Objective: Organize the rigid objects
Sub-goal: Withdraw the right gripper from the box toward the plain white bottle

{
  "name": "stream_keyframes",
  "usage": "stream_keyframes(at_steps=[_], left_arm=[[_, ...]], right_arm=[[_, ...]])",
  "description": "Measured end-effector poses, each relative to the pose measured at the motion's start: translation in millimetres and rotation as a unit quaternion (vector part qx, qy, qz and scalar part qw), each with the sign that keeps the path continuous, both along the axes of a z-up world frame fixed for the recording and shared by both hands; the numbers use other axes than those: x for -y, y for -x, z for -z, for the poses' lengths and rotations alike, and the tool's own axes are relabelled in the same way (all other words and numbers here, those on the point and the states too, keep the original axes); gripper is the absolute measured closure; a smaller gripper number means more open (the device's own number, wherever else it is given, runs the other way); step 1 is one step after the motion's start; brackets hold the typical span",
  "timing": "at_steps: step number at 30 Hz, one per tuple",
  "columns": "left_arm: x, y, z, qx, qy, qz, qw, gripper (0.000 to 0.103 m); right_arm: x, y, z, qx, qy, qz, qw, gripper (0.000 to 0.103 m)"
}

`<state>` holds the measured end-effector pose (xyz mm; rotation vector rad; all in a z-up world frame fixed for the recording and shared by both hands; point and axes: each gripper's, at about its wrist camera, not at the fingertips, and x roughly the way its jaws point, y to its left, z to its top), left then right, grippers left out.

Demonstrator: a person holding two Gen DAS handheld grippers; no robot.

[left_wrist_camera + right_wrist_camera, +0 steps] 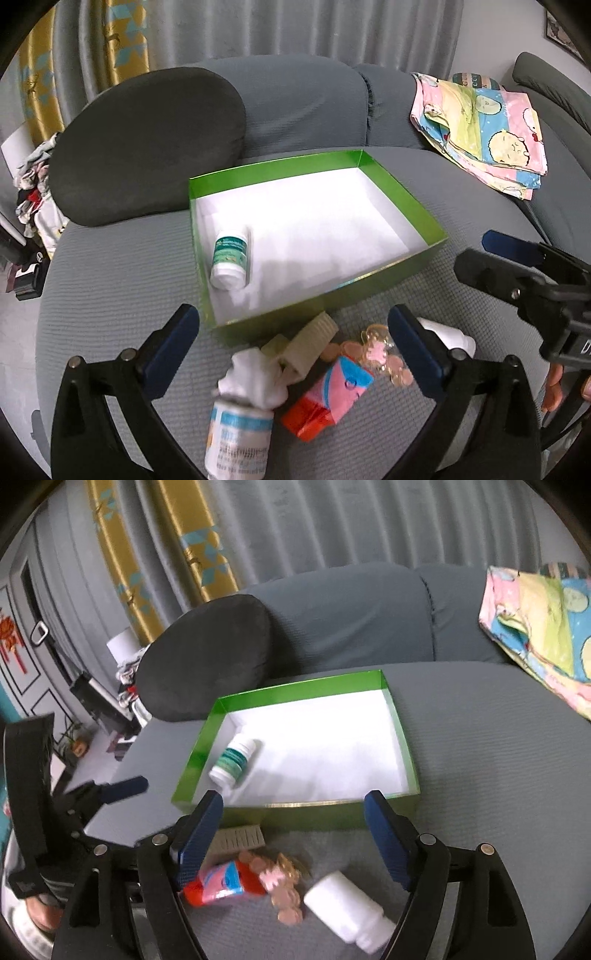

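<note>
Landmark: I am taking the green box (402, 192), sitting open on the grey sofa seat (122, 280).
Left hand-held gripper (291, 349): I am holding it spread wide, gripping nothing.
Right hand-held gripper (295, 834): I am holding it parted, empty too.
In the box: green-labelled bottle (229, 258) is lying at its left wall.
Before the box: white bottle (347, 906), red-and-pink tube (221, 882), ribbed cap (310, 341), pink trinkets (284, 890) are lying loose.

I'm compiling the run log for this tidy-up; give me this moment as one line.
left gripper: open, empty | right gripper: open, empty | green box: one bottle inside | loose items still on sofa
</note>
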<state>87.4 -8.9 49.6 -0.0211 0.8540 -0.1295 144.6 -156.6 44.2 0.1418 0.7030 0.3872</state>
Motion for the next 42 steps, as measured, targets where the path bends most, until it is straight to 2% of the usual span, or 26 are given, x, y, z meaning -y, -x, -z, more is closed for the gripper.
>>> stream_keyframes(at_steps=[2, 4, 8, 16, 20, 26, 31, 35, 42], left_arm=[[-1.8, 7.6, -3.8, 0.002, 0.002, -0.004, 1.0000, 0.001], [-6.0, 16.4, -7.7, 0.006, 0.003, -0.005, 1.0000, 0.001], [-21.6, 39.9, -11.4, 0.007, 0.002, -0.022, 0.9997, 0.001], [-55.9, 77.1, 2.6, -0.028, 0.029, -0.065, 0.9971, 0.001], [-60.1, 93.5, 17.6, -0.049, 0.050, -0.071, 0.9950, 0.001], [-40.5, 109.5, 38.3, -0.076, 0.067, -0.045, 0.9938, 0.001], [-6.8, 107.5, 48.3, -0.093, 0.086, -0.014, 0.9919, 0.001], [22.6, 91.3, 48.5, -0.098, 0.099, 0.003, 0.9902, 0.001], [64.3, 46.2, 54.2, -0.117, 0.144, -0.002, 0.9826, 0.001]], right_arm=[[-0.1, 7.0, 0.6, -0.003, 0.003, 0.000, 1.000, 0.021], [0.5, 16.6, 1.8, -0.007, 0.009, 0.000, 1.000, 0.014], [-2.4, 38.4, 5.9, -0.007, 0.024, -0.012, 1.000, 0.013], [-4.3, 72.5, 24.2, -0.028, 0.016, -0.038, 0.999, 0.013], [2.1, 87.4, 35.2, -0.034, 0.025, -0.030, 0.999, 0.013], [19.5, 102.0, 54.3, -0.039, 0.059, -0.011, 0.997, 0.013], [35.1, 100.9, 69.7, -0.042, 0.072, -0.008, 0.997, 0.013], [43.7, 92.5, 82.9, -0.038, 0.085, -0.013, 0.996, 0.013], [49.9, 60.7, 104.2, -0.039, 0.085, -0.051, 0.994, 0.013]])
